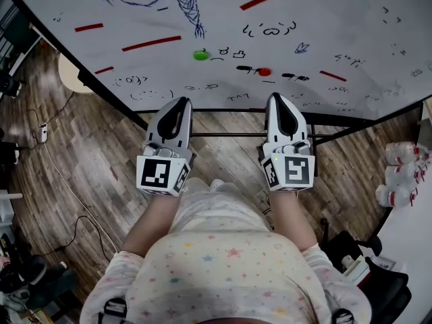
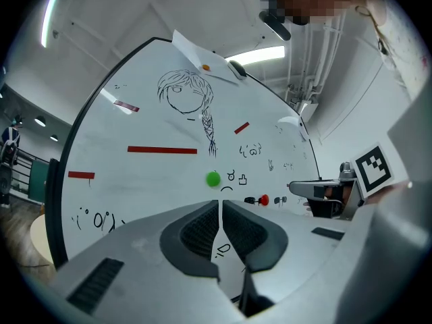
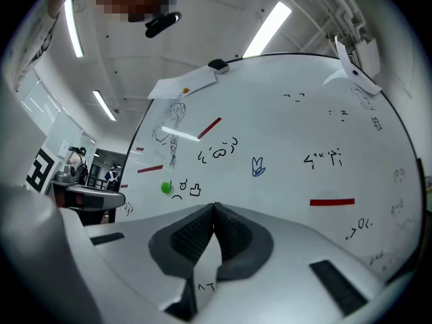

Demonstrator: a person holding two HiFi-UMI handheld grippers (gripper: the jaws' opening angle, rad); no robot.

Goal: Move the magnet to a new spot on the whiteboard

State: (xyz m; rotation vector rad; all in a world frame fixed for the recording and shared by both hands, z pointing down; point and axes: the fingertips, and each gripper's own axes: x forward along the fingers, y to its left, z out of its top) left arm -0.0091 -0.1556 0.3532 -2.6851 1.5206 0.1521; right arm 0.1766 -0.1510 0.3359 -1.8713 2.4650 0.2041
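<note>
A round green magnet [image 1: 201, 55] sticks to the whiteboard [image 1: 337, 19] among small doodles, and a round red magnet [image 1: 264, 71] sits lower and to its right. Both grippers are held side by side below the board, apart from it. My left gripper [image 1: 177, 102] is shut with nothing between its jaws; in its own view the green magnet [image 2: 213, 178] lies just above its tips and the red magnet [image 2: 264, 199] to the right. My right gripper [image 1: 277, 98] is also shut and empty. The right gripper view shows the green magnet [image 3: 166, 187] left of its tips.
Several red strips, such as one [image 1: 151, 43], are stuck on the board beside a drawn braided head [image 2: 189, 96]. The board's black stand bar [image 1: 229, 135] crosses the wood floor. Cables [image 1: 47, 160] lie at left; white-and-red items [image 1: 399, 174] and a black bag [image 1: 368, 275] are at right.
</note>
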